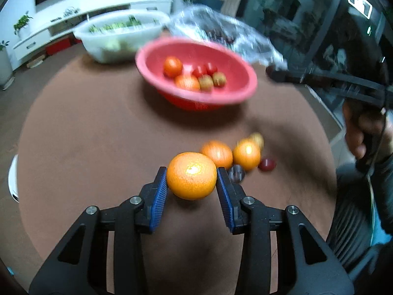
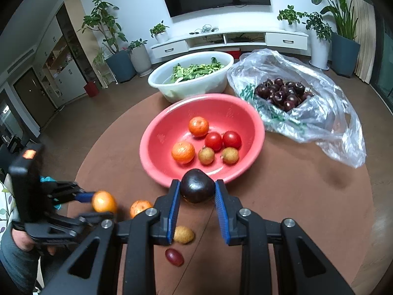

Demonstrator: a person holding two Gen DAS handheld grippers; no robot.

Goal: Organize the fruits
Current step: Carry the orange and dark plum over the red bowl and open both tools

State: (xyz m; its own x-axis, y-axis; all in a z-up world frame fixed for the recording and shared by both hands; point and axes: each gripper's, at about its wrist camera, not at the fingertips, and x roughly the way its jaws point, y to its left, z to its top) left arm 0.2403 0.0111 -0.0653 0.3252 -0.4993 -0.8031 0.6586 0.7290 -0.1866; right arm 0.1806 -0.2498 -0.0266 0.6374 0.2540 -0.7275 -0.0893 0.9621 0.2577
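Both grippers loaded, short of the bowl.
Left gripper (image 1: 192, 177) clamps an orange (image 1: 191, 175); right gripper (image 2: 197, 188) clamps a plum (image 2: 197, 185); bowl (image 2: 157, 135) lies up-frame, nearer the right.

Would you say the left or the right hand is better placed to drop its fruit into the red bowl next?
Probably the right. Its gripper holds the dark plum right at the red bowl rim, while the left gripper holds its orange farther back over the table.

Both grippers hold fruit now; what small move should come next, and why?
Probably lower the right gripper, clamped on the dark round plum at the red plastic bowl rim, over the bowl and release it; the left gripper holds its orange mandarin farther away.
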